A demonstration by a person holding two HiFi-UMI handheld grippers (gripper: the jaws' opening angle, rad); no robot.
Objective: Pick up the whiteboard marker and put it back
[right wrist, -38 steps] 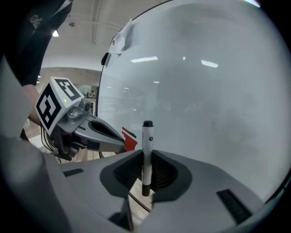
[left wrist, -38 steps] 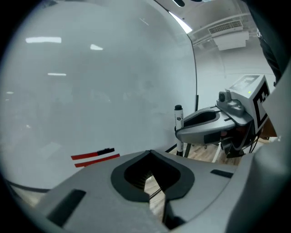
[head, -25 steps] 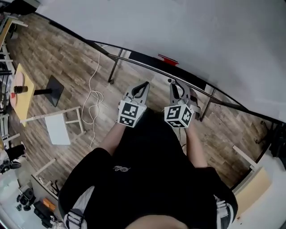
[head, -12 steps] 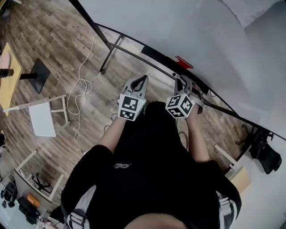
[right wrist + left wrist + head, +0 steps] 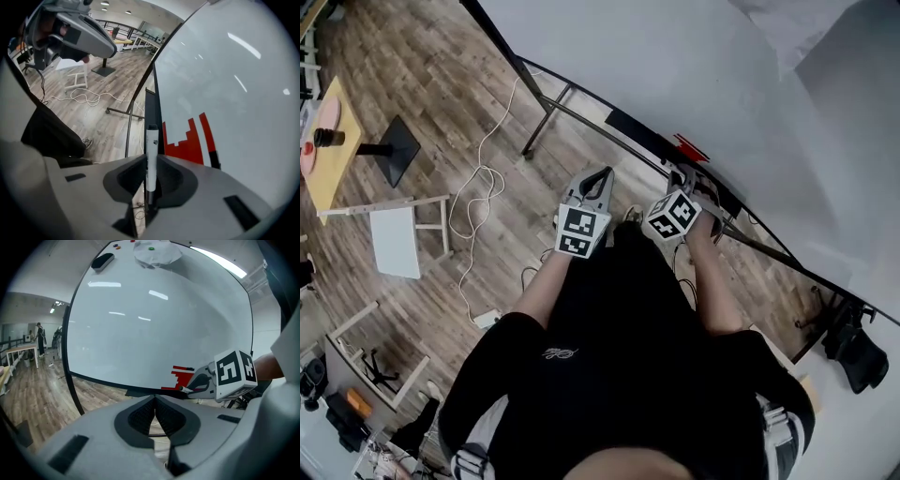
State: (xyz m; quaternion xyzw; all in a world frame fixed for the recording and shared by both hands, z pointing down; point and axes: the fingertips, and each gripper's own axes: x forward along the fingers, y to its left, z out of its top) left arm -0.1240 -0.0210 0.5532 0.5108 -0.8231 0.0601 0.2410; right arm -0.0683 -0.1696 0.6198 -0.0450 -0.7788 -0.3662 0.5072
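The right gripper's ribbed jaws clamp the slim white whiteboard marker, dark end toward twelve o'clock; a stepped red drawing marks the glossy whiteboard at two o'clock; the left gripper's jaws meet, empty

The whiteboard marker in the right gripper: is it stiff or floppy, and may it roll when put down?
Probably stiff: the whiteboard marker sticks straight out of the right gripper without sagging. Its smooth round barrel would likely roll on a flat surface. It looks slim and light, so the pinch should hold, though it might slide lengthwise.
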